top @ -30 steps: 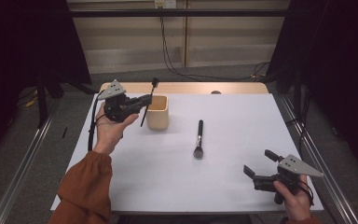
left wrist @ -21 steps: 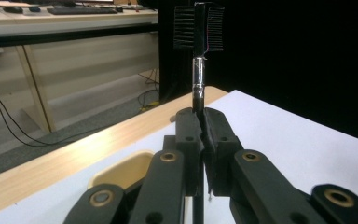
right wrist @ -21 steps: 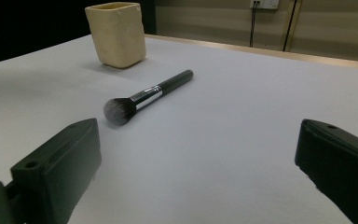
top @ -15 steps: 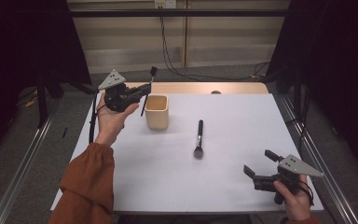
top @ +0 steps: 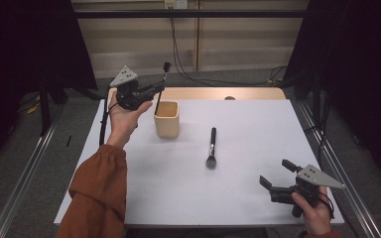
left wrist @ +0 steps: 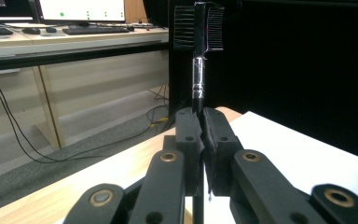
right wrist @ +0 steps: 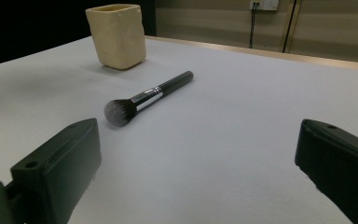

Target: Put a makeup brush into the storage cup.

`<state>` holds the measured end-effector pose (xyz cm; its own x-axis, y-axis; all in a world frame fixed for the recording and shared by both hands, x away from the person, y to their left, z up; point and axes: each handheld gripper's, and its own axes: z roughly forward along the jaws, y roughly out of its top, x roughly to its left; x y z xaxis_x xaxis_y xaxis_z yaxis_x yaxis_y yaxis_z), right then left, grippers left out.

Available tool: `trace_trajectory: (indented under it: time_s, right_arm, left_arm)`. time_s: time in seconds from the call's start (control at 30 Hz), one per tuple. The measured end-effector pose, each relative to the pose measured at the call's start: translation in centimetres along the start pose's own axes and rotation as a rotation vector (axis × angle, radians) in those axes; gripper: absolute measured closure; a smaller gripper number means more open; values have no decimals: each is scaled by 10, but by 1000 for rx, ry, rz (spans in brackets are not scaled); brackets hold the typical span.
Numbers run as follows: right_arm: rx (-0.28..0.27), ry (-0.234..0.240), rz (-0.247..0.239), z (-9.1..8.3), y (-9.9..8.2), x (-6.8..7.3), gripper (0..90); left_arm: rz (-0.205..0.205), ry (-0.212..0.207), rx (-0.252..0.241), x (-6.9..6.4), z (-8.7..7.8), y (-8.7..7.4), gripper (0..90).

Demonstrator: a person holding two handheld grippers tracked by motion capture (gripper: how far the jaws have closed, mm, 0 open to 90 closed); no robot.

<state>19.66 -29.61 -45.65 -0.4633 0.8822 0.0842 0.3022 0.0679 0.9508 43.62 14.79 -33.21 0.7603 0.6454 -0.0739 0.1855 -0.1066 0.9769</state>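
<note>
1. Dark curtains flanked a white-topped table [top: 238,198] with a pale wooden far edge; cables trailed on the floor behind it.
2. On the person's left, the left gripper [top: 156,90] had its jaws clamped tight on the thin handle of a black double-sided brow brush with a comb and bristle head [top: 166,67]. The brush stood nearly upright, its lower end just above the rim of a cream square ceramic cup [top: 166,120].
3. A black-handled fluffy makeup brush with a silver ferrule [top: 211,147] lay flat near the middle of the table, apart from the cup.
4. The right gripper [top: 274,183] hovered low at the near right corner, jaws spread wide and holding nothing.
5. To seat the brow brush well, I judged it should be kept vertical, centred over the cup's mouth, lowered until the handle touched bottom, and only then released.
6. Compared with a second earlier, the left gripper and brush sat slightly higher and farther back; the right gripper, cup and makeup brush looked unchanged.
</note>
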Motion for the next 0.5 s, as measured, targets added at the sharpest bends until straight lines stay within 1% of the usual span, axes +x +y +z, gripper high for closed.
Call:
trace_trajectory:
  time_s: [0.07, 0.17, 0.23, 0.3, 0.37, 0.5]
  right_arm:
    - [0, -1, 0, 0, 0, 0, 0]
    - [0, -2, 2, 0, 0, 0, 0]
    - [-2, -3, 4, -1, 0, 0, 0]
    - [-3, -4, 2, -1, 0, 0, 0]
    - [-4, -5, 3, -1, 0, 0, 0]
    - [-3, -4, -1, -2, 0, 0, 1]
  left_arm:
    - [-10, -1, -5, 2, 4, -2, 857]
    - [-11, 10, 6, 6, 9, -5, 858]
    - [-24, 15, -2, 8, 11, -6, 857]
    - [-24, 13, -6, 9, 14, -8, 857]
    - [-8, 16, 2, 10, 16, -9, 857]
    - [-6, 22, 5, 12, 18, -12, 857]
